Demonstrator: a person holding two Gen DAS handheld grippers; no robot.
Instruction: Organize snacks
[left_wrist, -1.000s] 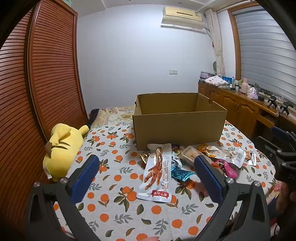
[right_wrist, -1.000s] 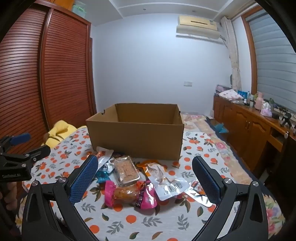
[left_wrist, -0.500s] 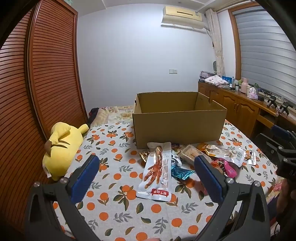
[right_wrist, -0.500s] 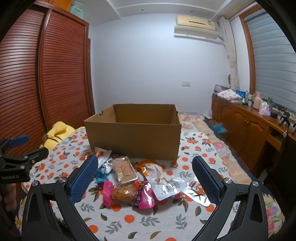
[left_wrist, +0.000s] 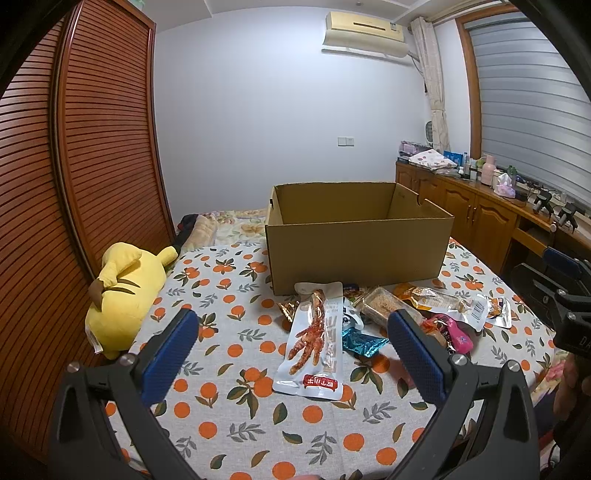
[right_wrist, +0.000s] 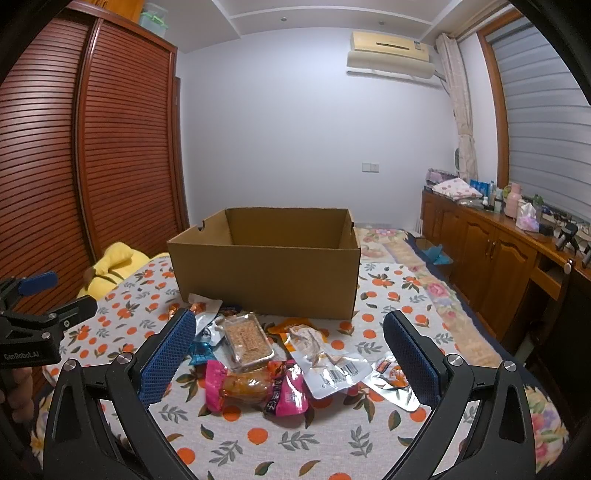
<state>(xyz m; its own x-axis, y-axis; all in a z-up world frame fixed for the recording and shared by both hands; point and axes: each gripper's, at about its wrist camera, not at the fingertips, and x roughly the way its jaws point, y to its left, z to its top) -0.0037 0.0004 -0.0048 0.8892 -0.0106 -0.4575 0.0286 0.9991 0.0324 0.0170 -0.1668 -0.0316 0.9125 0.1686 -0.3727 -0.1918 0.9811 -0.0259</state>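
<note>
An open cardboard box (left_wrist: 358, 254) (right_wrist: 266, 280) stands on the orange-print tablecloth, and I cannot see its floor. In front of it lies a loose pile of snack packs: a long white chicken-foot pack (left_wrist: 316, 341), a teal wrapper (left_wrist: 364, 341), a clear tray of crumbly bars (right_wrist: 246, 338), a pink pack (right_wrist: 255, 387) and a clear pack with a barcode (right_wrist: 328, 360). My left gripper (left_wrist: 291, 354) is open above the chicken-foot pack. My right gripper (right_wrist: 290, 354) is open over the pile. Both hold nothing.
A yellow plush toy (left_wrist: 122, 284) lies at the table's left edge by the slatted wooden wardrobe (left_wrist: 74, 166). A wooden sideboard (right_wrist: 491, 258) with bottles runs along the right wall. A bed with floral cover (right_wrist: 388, 243) sits behind the box.
Both views have drifted slightly; the box and snacks sit a touch lower and closer in the right wrist view. Nothing on the table has moved.
</note>
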